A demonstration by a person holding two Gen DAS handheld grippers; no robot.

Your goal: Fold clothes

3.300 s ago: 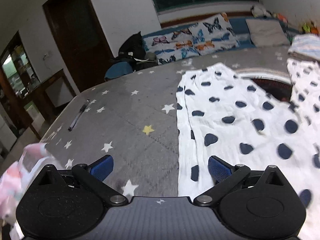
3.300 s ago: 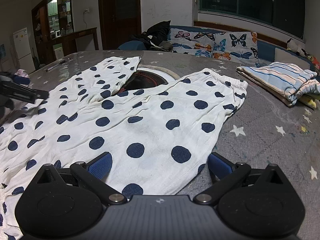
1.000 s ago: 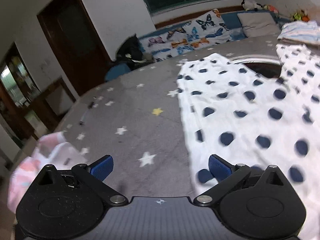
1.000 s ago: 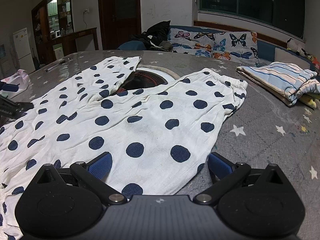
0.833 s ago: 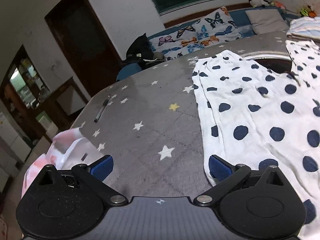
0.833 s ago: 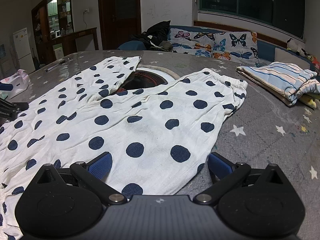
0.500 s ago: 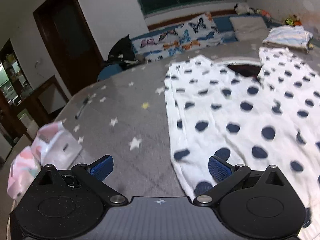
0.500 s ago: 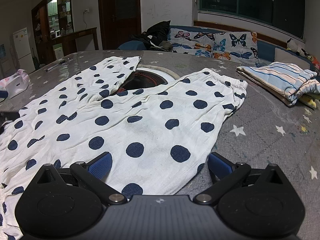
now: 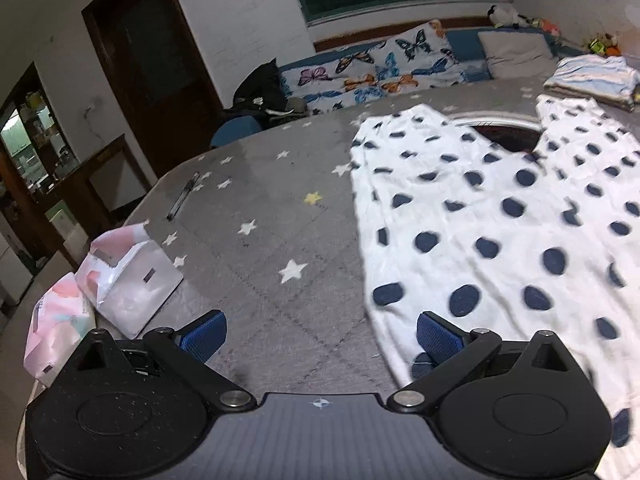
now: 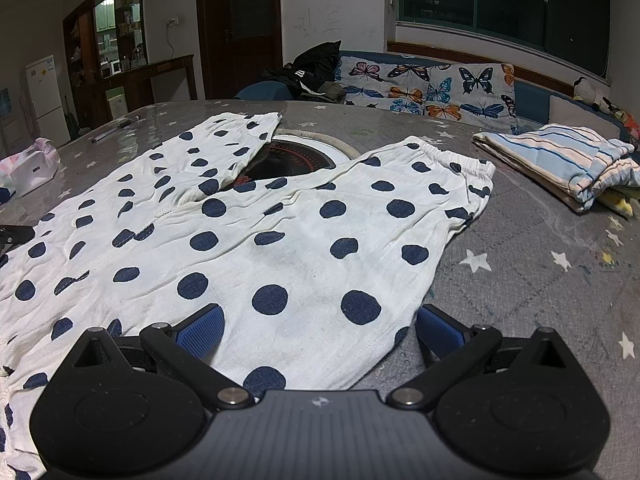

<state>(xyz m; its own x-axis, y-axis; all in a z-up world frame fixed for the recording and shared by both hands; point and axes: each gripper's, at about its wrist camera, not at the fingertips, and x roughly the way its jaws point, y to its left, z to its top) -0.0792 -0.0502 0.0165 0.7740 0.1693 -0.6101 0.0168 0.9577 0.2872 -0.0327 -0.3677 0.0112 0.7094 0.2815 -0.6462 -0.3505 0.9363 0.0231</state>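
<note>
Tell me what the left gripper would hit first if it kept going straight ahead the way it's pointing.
Most likely the bare grey star-print tablecloth: the open left gripper aims there, with the polka-dot pants edge just right of its line. Depth is uncertain.

Our two handheld grippers, black with blue pads

Our left gripper [image 9: 318, 330] and right gripper [image 10: 318, 330] show ribbed grey bodies, silver screws, round black discs.

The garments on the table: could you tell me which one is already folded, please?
The striped blue-and-white garment at the table's far right is folded into a neat stack. The polka-dot trousers lie spread flat, both legs splayed apart over the round hob.
</note>
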